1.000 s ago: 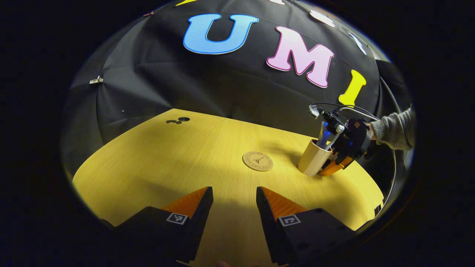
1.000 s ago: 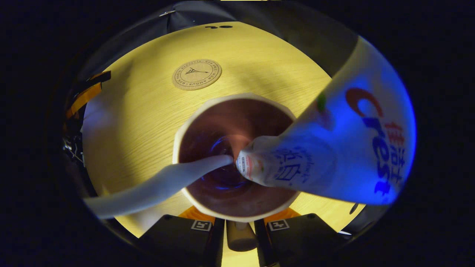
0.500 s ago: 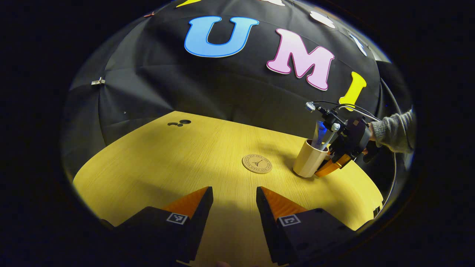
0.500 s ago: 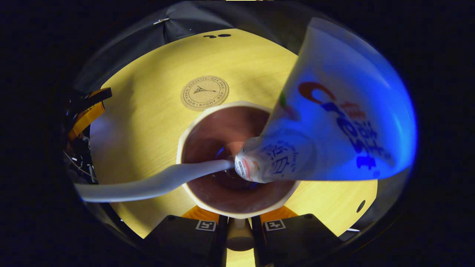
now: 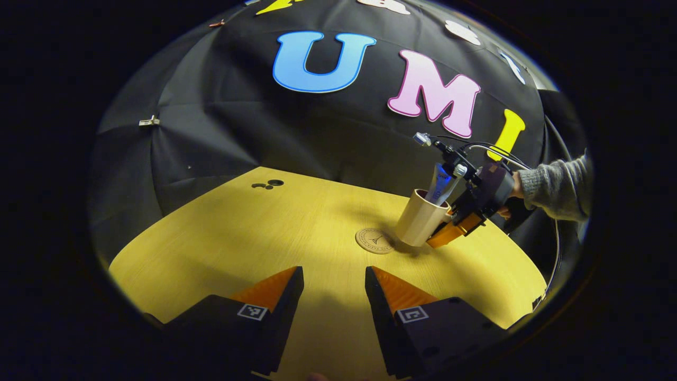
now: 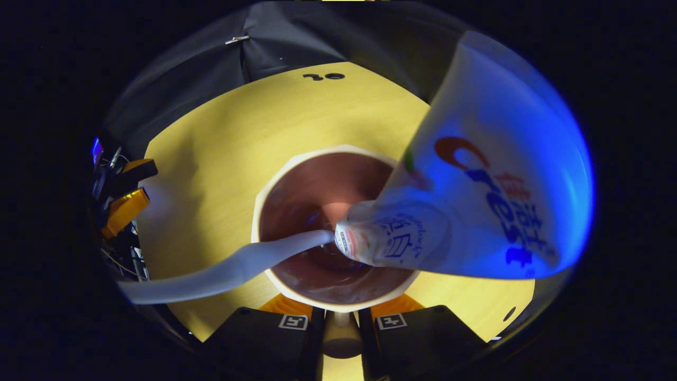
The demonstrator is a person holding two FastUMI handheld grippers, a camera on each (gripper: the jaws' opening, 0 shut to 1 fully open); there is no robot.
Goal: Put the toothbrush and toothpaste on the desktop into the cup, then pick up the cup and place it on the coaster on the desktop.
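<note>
Two claws are in play, but only my right claw (image 6: 341, 323) carries anything: its fingers are pinched on the handle of the beige cup (image 5: 420, 218), which hangs tilted and clear of the yellow table (image 5: 296, 227), as I read it from the left gripper view. Both task items are already inside. In the right gripper view I look straight down into the cup (image 6: 328, 227): the toothbrush (image 6: 222, 272) leans out over the rim toward my lower left, and the toothpaste tube (image 6: 476, 196) stands cap-down, its flat end leaning out to the upper right.

From the left gripper view, the round cork coaster (image 5: 374, 241) lies flat on the table just beside the cup's base, on the side away from the right claw (image 5: 447, 233), and the cup's lower edge looks to overlap the coaster's near rim. So I judge the travel nearly done: a short shift along that same line, away from the sleeved hand (image 5: 510, 193), then level the cup and lower it. The tilt matters, since the cup's long axis leans its mouth back toward the claw and the tall tube could swing.

My left claw (image 5: 334, 296) hangs spread and empty, low over the near table, well apart from the coaster. The right one is plainly the nearer and should finish.
</note>
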